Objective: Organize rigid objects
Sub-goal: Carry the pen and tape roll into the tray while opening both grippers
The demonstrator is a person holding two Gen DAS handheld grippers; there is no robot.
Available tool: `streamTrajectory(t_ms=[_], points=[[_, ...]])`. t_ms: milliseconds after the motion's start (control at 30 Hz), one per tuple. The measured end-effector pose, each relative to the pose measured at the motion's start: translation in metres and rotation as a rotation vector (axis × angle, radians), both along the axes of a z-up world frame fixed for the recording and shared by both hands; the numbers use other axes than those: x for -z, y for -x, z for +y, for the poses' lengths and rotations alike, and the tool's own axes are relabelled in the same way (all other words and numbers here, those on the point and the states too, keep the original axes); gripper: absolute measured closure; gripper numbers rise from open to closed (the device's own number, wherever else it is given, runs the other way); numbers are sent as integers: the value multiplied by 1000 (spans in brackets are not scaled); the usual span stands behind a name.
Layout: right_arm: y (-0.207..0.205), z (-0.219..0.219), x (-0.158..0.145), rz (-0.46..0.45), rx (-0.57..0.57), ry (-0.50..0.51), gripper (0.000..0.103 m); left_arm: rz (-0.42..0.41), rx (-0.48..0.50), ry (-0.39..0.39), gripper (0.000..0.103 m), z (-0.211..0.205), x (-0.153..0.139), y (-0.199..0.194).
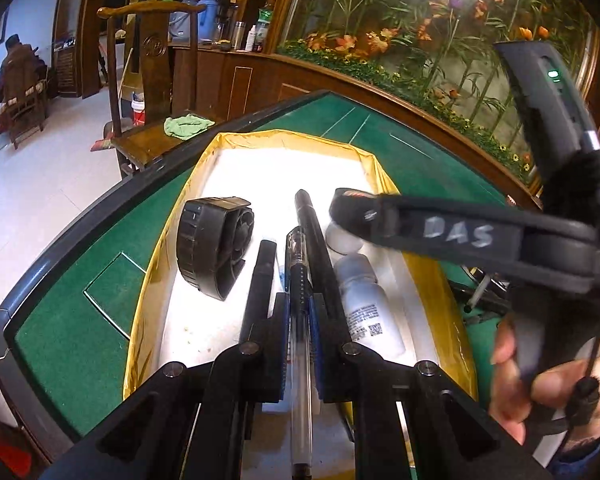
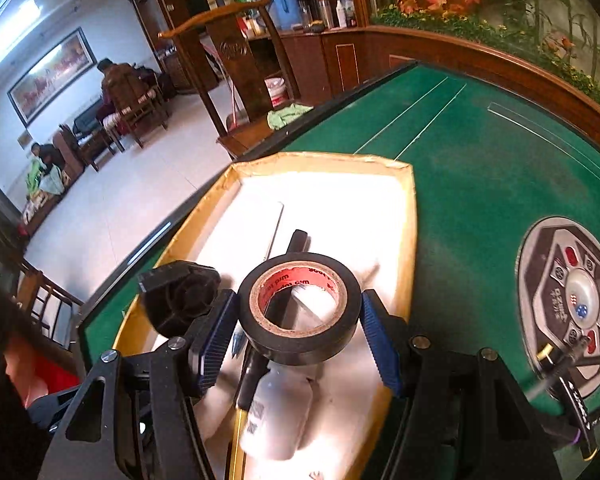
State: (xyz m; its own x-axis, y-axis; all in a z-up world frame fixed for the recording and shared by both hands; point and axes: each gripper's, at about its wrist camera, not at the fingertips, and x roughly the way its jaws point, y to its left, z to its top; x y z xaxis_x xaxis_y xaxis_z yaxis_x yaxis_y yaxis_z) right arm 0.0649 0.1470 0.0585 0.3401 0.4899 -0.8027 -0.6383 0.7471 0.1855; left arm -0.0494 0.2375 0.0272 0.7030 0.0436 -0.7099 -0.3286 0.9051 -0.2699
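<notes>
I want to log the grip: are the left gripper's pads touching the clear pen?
Touching. The left wrist view shows the left gripper shut on the clear pen, both blue pads pressed against its barrel, above the gold-rimmed tray.

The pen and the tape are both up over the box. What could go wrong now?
1. The roll of tape sits between the right tool's blue pads; if it slips, it could land on the white bottle below.
2. The left tool pinches the thin pen, which might tilt or slide out.
3. Both tools hang close together above the gold-edged box, so they could bump. The fan already takes up room inside.
</notes>
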Motion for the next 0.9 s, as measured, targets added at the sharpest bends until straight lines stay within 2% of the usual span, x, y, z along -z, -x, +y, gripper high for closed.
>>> streamTrajectory(t_ms=[300,533,600,667,733,900], points=[[-13,22,2,9,-6,43,41,6,3,-9,93,-1,-1,-7],[-16,12,2,52,-2,-1,41,2,2,8,93,-1,-2,-1],[-17,11,1,54,-3,-4,41,5,7,11,89,-1,-3,-2],[-16,11,-1,57,-9,-6,41,3,6,14,77,-1,-4,-2],[-14,9,-2,54,-8,-13,41,-4,2,7,72,-3,-6,0],[-12,8,-6,49,-18,-27,41,-8,3,3,70,-5,-12,3]])
